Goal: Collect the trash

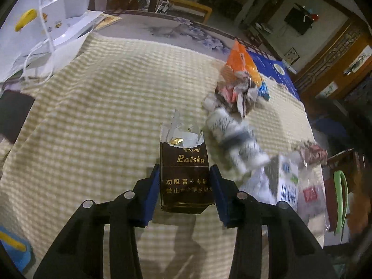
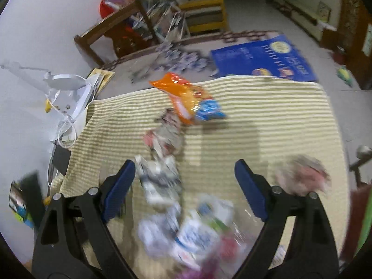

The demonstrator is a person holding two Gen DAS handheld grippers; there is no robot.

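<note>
A dark brown Baisha cigarette pack [image 1: 186,176] with a torn top sits between the blue pads of my left gripper [image 1: 184,174], which touch its two sides. To its right, trash lies on the yellow checked cloth [image 1: 104,116]: a crumpled grey-white wrapper [image 1: 234,141], crumpled papers [image 1: 237,95], an orange snack bag [image 1: 241,62], a white carton [image 1: 287,181] and a pink crumpled ball [image 1: 311,151]. My right gripper [image 2: 184,165] is open wide above the blurred wrapper [image 2: 160,181] and carton pile [image 2: 197,232], holding nothing. The orange snack bag [image 2: 183,95] lies beyond it, the pink ball [image 2: 302,176] to its right.
A white desk lamp [image 1: 58,7] with its cable stands at the far left on papers. A black phone [image 1: 14,114] lies at the cloth's left edge. A blue board [image 2: 262,58] lies past the cloth's far edge. A wooden chair [image 2: 111,30] stands behind the table.
</note>
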